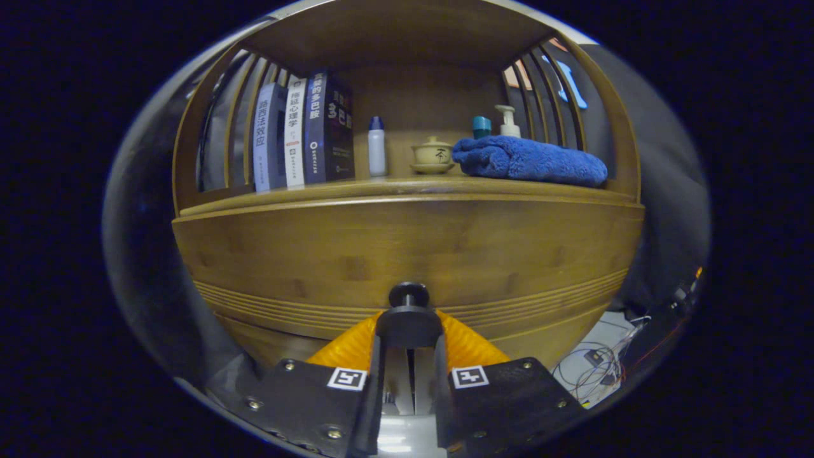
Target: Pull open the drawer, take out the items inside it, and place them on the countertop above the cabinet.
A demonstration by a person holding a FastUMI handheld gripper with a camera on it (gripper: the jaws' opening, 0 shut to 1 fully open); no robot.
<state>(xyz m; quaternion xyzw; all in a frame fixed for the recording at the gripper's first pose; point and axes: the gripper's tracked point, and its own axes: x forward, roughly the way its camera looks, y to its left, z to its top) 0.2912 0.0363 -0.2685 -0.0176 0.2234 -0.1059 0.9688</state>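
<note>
1. Nearest the camera, the gripper [409,331] has its two fingers closed in on the round dark knob [409,294] of the drawer [407,254], one finger on each side, both seeming to press on the knob's base.
2. That knob sits at the lower middle of the wooden drawer front, which lies flush with the cabinet [254,331], so the drawer is still closed and whatever it holds is hidden.
3. Grooved lines run across the lower part of the drawer front, to the left and right of the knob.
4. Above the drawer is the countertop [407,187], a wooden shelf with slatted sides.
5. On its far left stand several books [302,133], upright and touching one another.
6. Right of the books stands a small white bottle [376,147] with a blue cap.
7. Beside it, near the middle, sits a small lidded cup [432,154] on a saucer.
8. On the right lies a folded blue towel [531,160], with a pump bottle [507,122] and a teal-capped container [481,126] behind it.
9. Far right and low, beyond the cabinet, loose wires [604,366] lie on a pale surface.
</note>
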